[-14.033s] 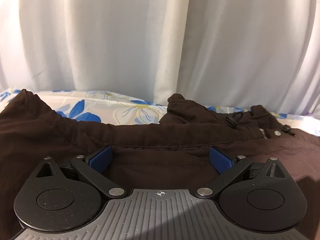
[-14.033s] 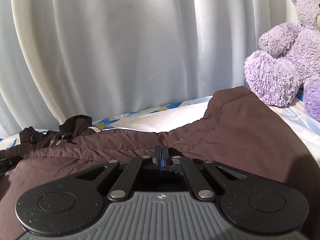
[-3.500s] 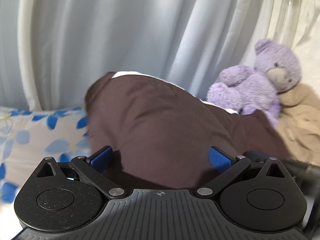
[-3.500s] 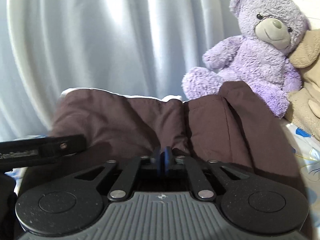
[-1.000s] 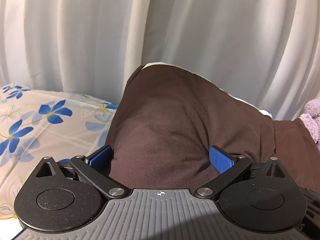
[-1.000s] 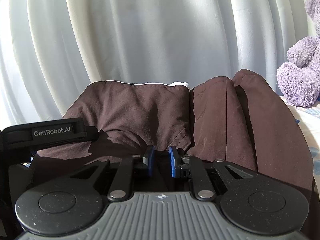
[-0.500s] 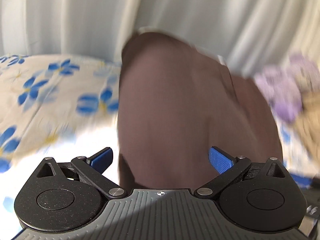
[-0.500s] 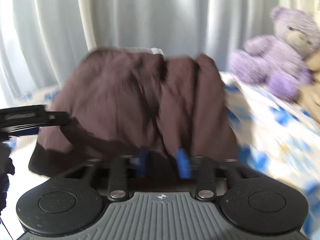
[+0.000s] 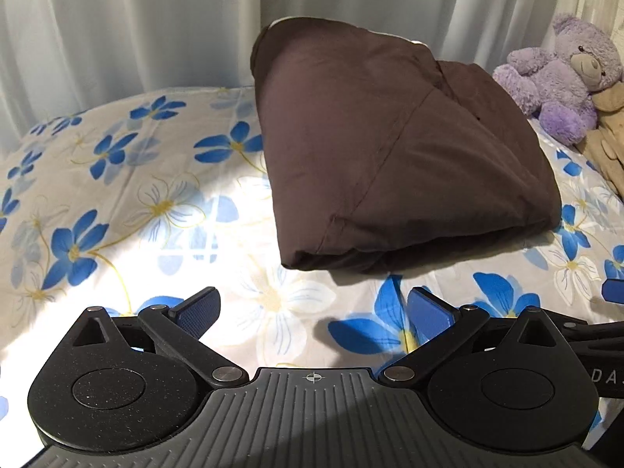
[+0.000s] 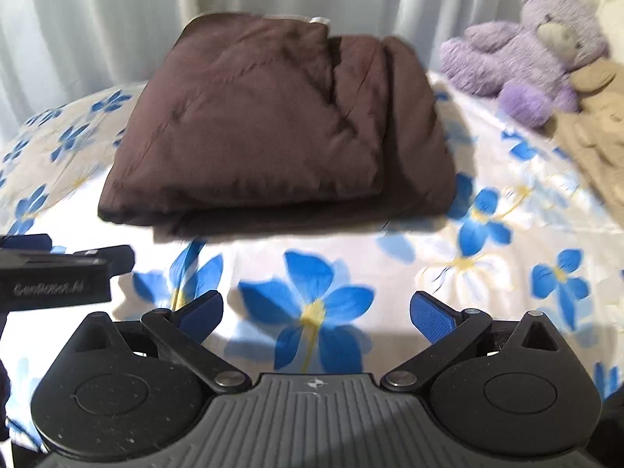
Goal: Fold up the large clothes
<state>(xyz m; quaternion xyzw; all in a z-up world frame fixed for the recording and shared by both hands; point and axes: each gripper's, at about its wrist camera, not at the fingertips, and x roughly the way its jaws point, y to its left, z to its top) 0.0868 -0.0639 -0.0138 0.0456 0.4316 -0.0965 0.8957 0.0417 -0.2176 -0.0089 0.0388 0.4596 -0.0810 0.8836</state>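
Left wrist: left gripper (image 9: 312, 308) spread, empty; folded brown garment (image 9: 394, 148) lying further off on floral sheet (image 9: 117, 195).

Right wrist: right gripper (image 10: 316, 312) just opened, nothing between. Puffy bundle may spring open unweighted.

The beige plush toy (image 9: 608, 136) is cut off by the frame edge; the right wrist view is motion-blurred.

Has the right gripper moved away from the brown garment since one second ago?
Yes. The right gripper, its jaws just opened and empty, has backed off: floral sheet now shows between it and the brown garment.
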